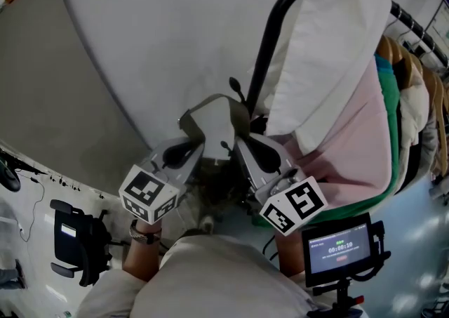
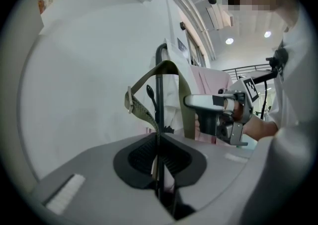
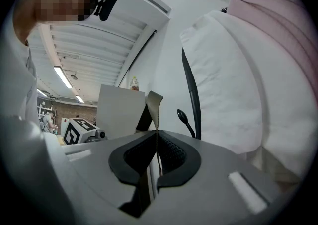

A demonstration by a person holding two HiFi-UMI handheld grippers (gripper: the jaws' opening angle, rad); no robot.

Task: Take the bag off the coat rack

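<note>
An olive bag strap [image 1: 209, 103] arches between my two grippers beside the black coat rack pole [image 1: 265, 43]. My left gripper [image 1: 186, 142] is shut on the strap's left end, with the webbing pinched at its jaws [image 2: 158, 142]. My right gripper [image 1: 240, 142] is shut on the other end [image 3: 156, 137]. In the left gripper view the strap [image 2: 171, 67] loops up around the pole [image 2: 159, 95] and a knobbed hook [image 2: 150, 91]. I cannot tell whether it rests on a hook. The bag's body is hidden beneath the grippers.
A white garment [image 1: 330, 43] and a pink one [image 1: 358, 141] hang on the rack at the right, close to my right gripper. Further right is a rail of clothes [image 1: 414, 92]. A small monitor on a stand [image 1: 340, 248] and an office chair [image 1: 74, 243] stand below.
</note>
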